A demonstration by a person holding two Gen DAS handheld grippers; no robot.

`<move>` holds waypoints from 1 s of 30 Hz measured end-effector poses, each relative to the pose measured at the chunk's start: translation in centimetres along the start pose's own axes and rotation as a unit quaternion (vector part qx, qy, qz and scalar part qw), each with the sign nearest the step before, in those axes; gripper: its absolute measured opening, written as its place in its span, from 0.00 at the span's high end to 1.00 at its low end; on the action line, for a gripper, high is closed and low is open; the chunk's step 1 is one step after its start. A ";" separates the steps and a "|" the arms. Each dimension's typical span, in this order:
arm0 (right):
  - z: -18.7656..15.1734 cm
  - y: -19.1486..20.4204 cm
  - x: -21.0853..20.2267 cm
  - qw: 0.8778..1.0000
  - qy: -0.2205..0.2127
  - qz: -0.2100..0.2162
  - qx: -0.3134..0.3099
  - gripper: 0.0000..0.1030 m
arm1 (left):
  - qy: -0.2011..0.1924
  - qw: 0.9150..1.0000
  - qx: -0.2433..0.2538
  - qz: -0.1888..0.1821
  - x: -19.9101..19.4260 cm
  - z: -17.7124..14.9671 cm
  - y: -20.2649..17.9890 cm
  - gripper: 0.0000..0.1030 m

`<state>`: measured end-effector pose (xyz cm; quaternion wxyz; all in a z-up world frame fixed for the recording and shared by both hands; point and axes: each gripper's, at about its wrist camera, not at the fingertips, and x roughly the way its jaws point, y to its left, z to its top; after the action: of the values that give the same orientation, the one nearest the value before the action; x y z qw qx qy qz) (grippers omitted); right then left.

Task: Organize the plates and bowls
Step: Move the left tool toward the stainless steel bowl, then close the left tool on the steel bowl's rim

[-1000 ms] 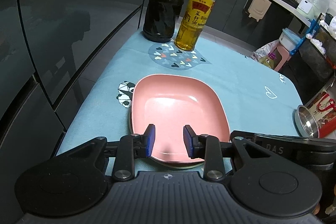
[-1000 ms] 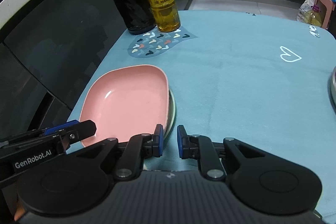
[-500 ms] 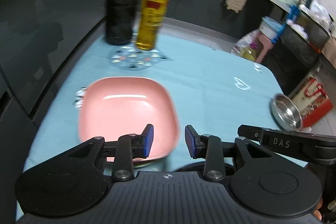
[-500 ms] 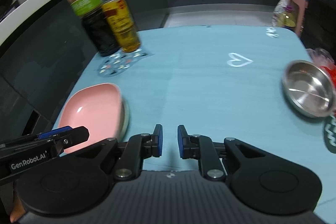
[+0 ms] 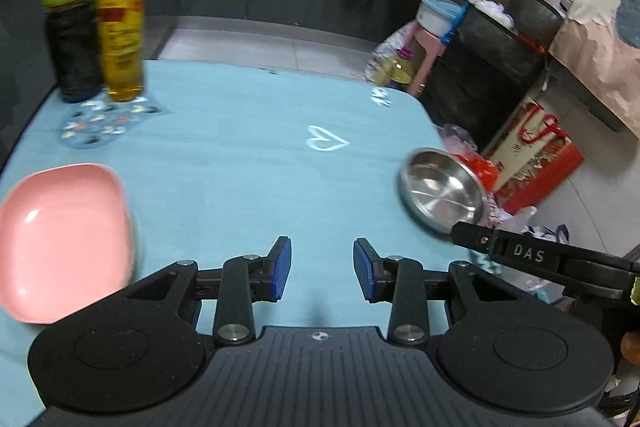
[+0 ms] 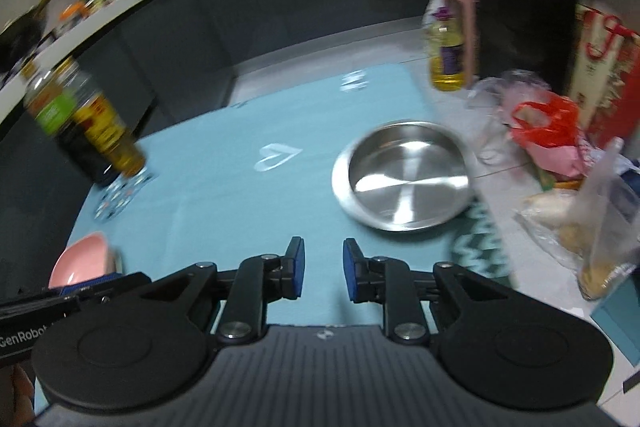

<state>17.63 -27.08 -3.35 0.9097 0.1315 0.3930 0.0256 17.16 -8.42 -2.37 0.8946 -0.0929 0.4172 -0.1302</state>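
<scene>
Both views are taken from behind a claw, angled down over the desk (image 5: 248, 155); steel bowl (image 6: 404, 175) and pink plate (image 5: 60, 239) are shared.

Both tongs are matte black plastic: a ribbed housing flanked by two round discs, with linkage arms pinned by silver screws and blue pads on the fingers. The left tongs (image 5: 322, 269) carry white "GenRobot" lettering on their side, while the right tongs (image 6: 324, 275) read "DAS".

The bowl (image 6: 404, 175) is shiny, smooth metal. The pink plate (image 5: 60, 239) looks smooth and faintly glossy. The blue tablecloth (image 5: 248, 163) is matt cloth. The bottles (image 5: 120, 23) are clear plastic.
</scene>
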 end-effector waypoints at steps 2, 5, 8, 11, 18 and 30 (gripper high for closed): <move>0.2 -1.5 -0.4 1.000 -0.010 -0.015 0.013 0.85 | 0.007 1.000 0.006 -0.010 1.0 0.2 -1.4 0.69; 0.7 -3.7 -0.8 0.999 -0.020 -0.035 0.033 0.85 | 0.015 1.000 0.012 -0.019 2.6 0.7 -3.2 0.69; 1.0 -4.9 -0.4 0.998 -0.017 -0.047 0.043 0.85 | 0.024 0.999 0.013 -0.019 4.2 1.2 -4.4 0.69; 1.4 -5.7 0.3 0.997 -0.010 -0.054 0.054 0.84 | 0.031 0.999 0.013 -0.017 5.8 1.8 -5.5 0.69; 2.4 -6.8 2.0 0.996 0.001 -0.052 0.071 0.80 | 0.029 0.999 0.008 -0.013 9.1 3.4 -7.0 0.69; 3.1 -7.3 4.6 0.995 0.016 -0.068 0.076 0.78 | 0.057 0.998 -0.011 -0.002 14.4 4.4 -7.2 0.69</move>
<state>22.61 -34.14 -6.50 0.8901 0.1730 0.4166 -0.0645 28.33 -19.41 -7.97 0.8679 -0.0954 0.4692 -0.1323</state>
